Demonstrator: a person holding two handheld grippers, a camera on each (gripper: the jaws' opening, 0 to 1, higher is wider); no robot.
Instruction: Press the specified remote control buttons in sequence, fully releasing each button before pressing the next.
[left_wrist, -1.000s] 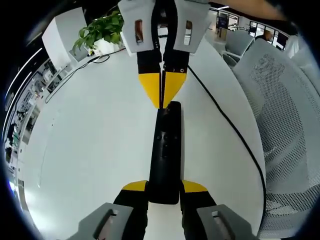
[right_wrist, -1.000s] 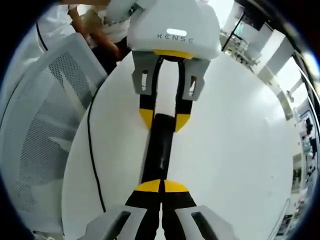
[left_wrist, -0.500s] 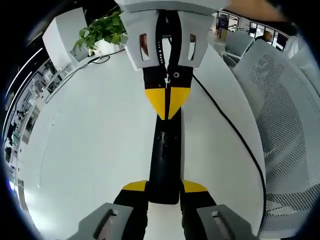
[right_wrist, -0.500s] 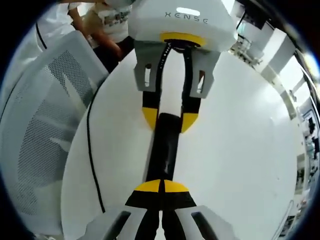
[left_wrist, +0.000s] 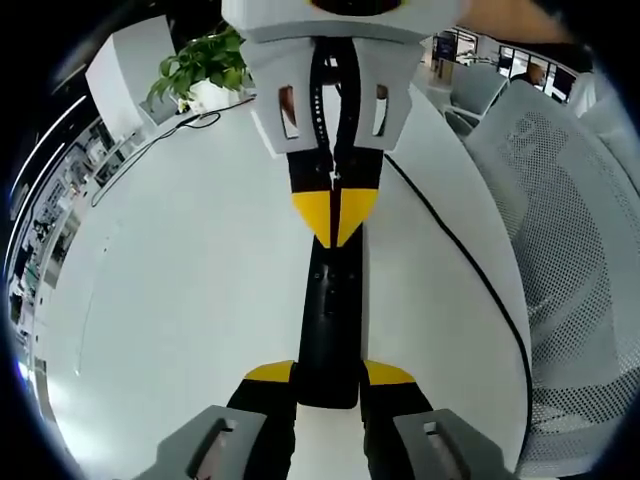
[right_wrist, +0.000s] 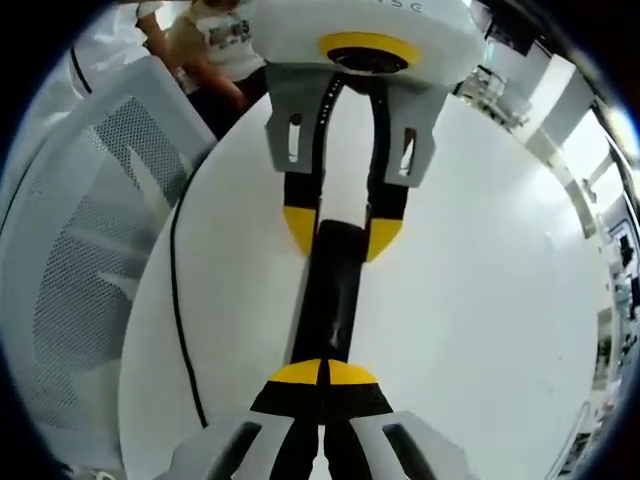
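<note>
A long black remote (left_wrist: 330, 320) lies on the white table (left_wrist: 180, 280). My left gripper (left_wrist: 328, 374) is shut on its near end, one yellow fingertip (left_wrist: 270, 373) on each side. My right gripper (left_wrist: 335, 232) comes in from the top, shut, its joined yellow tips resting over the remote's upper button area. In the right gripper view, the shut right gripper (right_wrist: 322, 372) sits over the remote (right_wrist: 328, 300). The left gripper (right_wrist: 342, 232) clamps the remote's far end there. The spot of contact is hidden beneath the tips.
A black cable (left_wrist: 470, 265) runs across the table beside the remote, also visible as the cable (right_wrist: 178, 300). A white mesh chair (left_wrist: 570, 250) stands at the table edge. A potted plant (left_wrist: 200, 60) sits at the far side. A person (right_wrist: 210, 50) stands behind the chair (right_wrist: 70, 270).
My right gripper has slid along the remote toward the left gripper, its shut tips now lower over the buttons. The left gripper keeps its hold.
</note>
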